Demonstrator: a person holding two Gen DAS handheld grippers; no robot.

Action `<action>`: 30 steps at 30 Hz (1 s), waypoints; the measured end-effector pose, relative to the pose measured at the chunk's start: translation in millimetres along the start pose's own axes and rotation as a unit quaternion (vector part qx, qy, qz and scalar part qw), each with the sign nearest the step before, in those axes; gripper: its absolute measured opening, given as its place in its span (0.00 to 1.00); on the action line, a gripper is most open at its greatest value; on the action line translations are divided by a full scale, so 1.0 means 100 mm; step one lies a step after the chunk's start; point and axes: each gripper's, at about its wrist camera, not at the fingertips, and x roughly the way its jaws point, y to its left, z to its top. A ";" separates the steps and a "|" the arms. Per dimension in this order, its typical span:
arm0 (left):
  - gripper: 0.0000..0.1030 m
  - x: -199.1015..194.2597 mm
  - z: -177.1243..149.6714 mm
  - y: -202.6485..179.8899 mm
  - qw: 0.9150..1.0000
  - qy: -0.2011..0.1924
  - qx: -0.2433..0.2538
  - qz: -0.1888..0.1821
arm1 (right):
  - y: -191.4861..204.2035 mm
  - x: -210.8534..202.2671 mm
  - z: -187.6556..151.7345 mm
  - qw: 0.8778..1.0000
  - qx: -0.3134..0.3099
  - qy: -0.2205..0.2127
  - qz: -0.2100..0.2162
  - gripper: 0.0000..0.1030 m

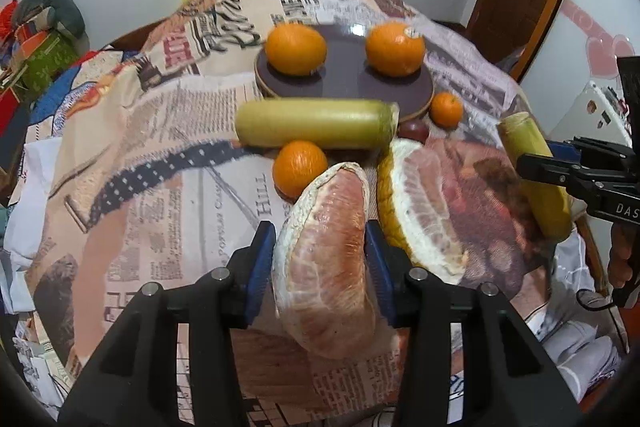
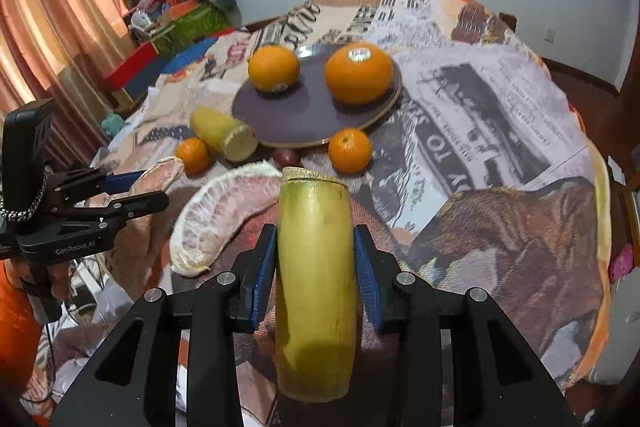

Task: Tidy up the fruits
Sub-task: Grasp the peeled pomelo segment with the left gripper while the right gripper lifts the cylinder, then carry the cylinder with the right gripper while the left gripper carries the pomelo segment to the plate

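Newspaper-print cloth [image 1: 168, 131], soft and rumpled, covers the round bench, with a pale wall behind at the top of both frames. On it, upper centre, lies a flat, dark round plate [image 1: 346, 79] with a thin wooden-looking rim, carrying two glossy, dimpled oranges [image 1: 296, 49] side by side. Just beside the plate's near edge sit two smaller tangerines [image 1: 447, 109], a small dark red fruit [image 2: 286, 158], and a smooth yellow-green sugarcane piece [image 1: 316, 123], a cylinder lying with its long axis across the left wrist frame. The left hand-held gripper [image 1: 320, 255] is clamped on a peeled pomelo segment [image 1: 326, 267], pinkish, veined and crescent-shaped, its long axis running up the frame and its tip pointing toward the plate. To its right a larger pomelo wedge [image 1: 420, 207] rests on the cloth, with fibrous white pith and bumpy yellow rind. The right hand-held gripper [image 2: 316, 279] is closed on a second sugarcane section [image 2: 316, 287], waxy and yellow-green, lengthwise between the blue pads [image 2: 264, 267], its cut fibrous end pointing away toward the plate.
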 end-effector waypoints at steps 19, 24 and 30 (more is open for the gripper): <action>0.08 -0.36 0.47 -0.02 0.996 -0.080 -0.012 -0.028 | 0.08 -0.32 0.43 0.996 -0.008 -0.086 -0.006 0.33; 0.07 -0.41 0.43 0.02 0.996 -0.084 -0.018 -0.029 | 0.08 -0.30 0.46 0.996 -0.008 -0.089 -0.001 0.33; 0.07 -0.53 0.52 0.03 0.994 -0.101 -0.016 -0.027 | 0.06 -0.26 0.56 0.996 -0.008 -0.093 0.001 0.33</action>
